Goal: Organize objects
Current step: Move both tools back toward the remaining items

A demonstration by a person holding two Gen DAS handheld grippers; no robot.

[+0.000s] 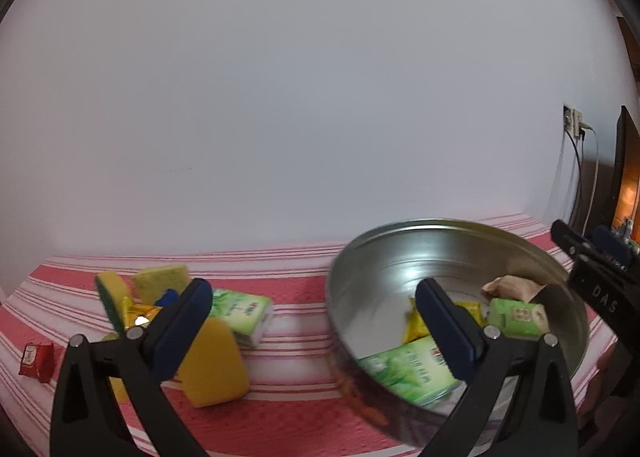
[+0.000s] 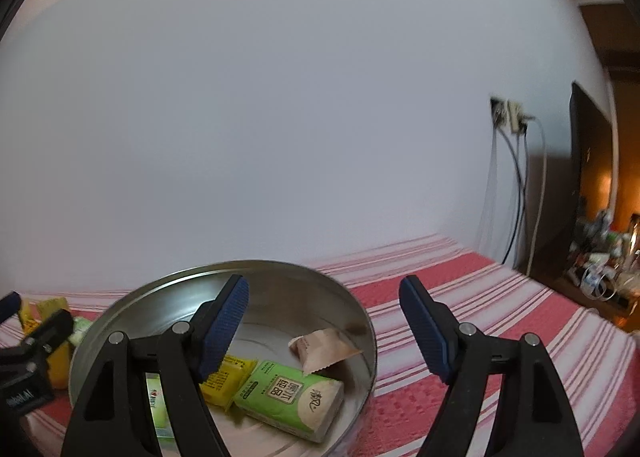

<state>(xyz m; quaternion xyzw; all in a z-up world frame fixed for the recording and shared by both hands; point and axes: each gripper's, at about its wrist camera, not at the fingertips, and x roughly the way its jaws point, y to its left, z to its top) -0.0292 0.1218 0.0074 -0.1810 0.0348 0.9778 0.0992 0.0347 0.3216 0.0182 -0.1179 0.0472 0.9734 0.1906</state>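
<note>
A round metal tin [image 1: 380,257] [image 2: 132,305] stands on the red-and-white striped cloth. In it lie green tissue packs [image 1: 408,371] [image 2: 290,399], a yellow packet [image 1: 416,323] [image 2: 226,379] and a beige sachet [image 1: 512,287] [image 2: 324,349]. Left of the tin lie yellow sponges [image 1: 214,363], another green tissue pack [image 1: 240,311], a gold wrapper [image 1: 138,313] and a red sachet [image 1: 36,361]. My left gripper [image 1: 316,317] is open and empty, spanning the tin's left rim. My right gripper [image 2: 324,323] is open and empty over the tin's right side; it also shows at the right edge of the left wrist view [image 1: 592,257].
A white wall rises close behind the table. A wall socket with hanging cables [image 2: 516,161] is at the right, beside a dark panel [image 2: 592,161] and a cluttered shelf [image 2: 604,261]. The striped cloth [image 2: 500,317] stretches to the right of the tin.
</note>
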